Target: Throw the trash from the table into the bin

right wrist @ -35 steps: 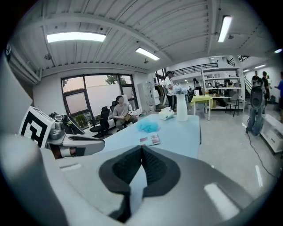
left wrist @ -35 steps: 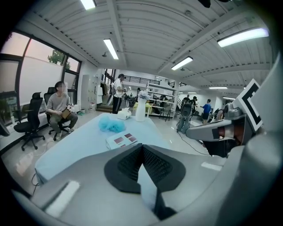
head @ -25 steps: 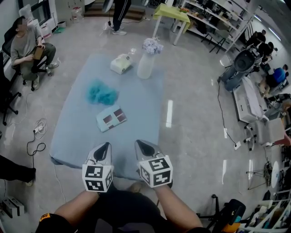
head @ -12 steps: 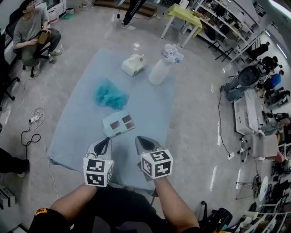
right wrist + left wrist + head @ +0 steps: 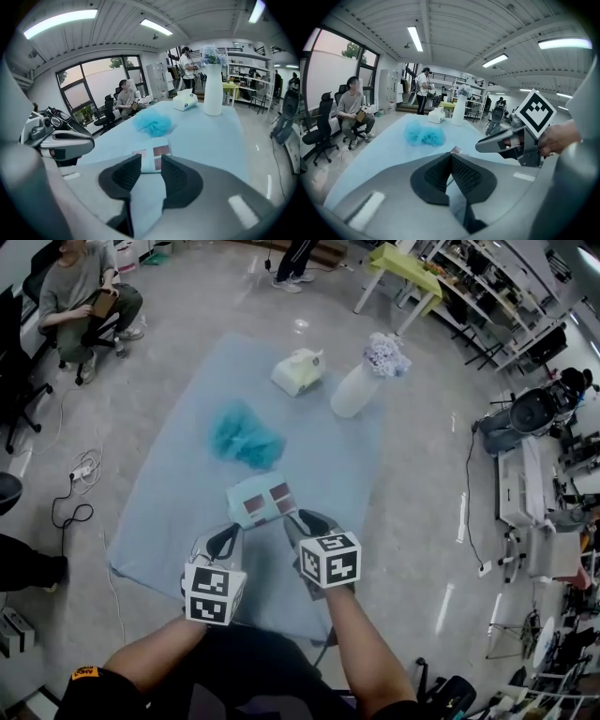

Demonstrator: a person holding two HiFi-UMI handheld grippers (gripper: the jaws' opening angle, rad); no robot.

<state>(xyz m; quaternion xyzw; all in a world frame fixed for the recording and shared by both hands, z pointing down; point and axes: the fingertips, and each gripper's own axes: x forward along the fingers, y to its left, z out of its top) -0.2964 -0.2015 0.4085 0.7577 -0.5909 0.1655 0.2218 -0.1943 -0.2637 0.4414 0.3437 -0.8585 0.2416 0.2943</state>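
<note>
Pale packet beyond right gripper, just opening

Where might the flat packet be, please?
Head view, centre: the flat packet lies between the teal fluff and the right gripper, whose empty jaws have just been opening.

In its own view the right gripper hides the near edge of the packet behind its jaws, and the packet's print is too small for us to read. The left gripper lets us see only one corner of it. The standing person is cut off at the top edge, legs only.
</note>
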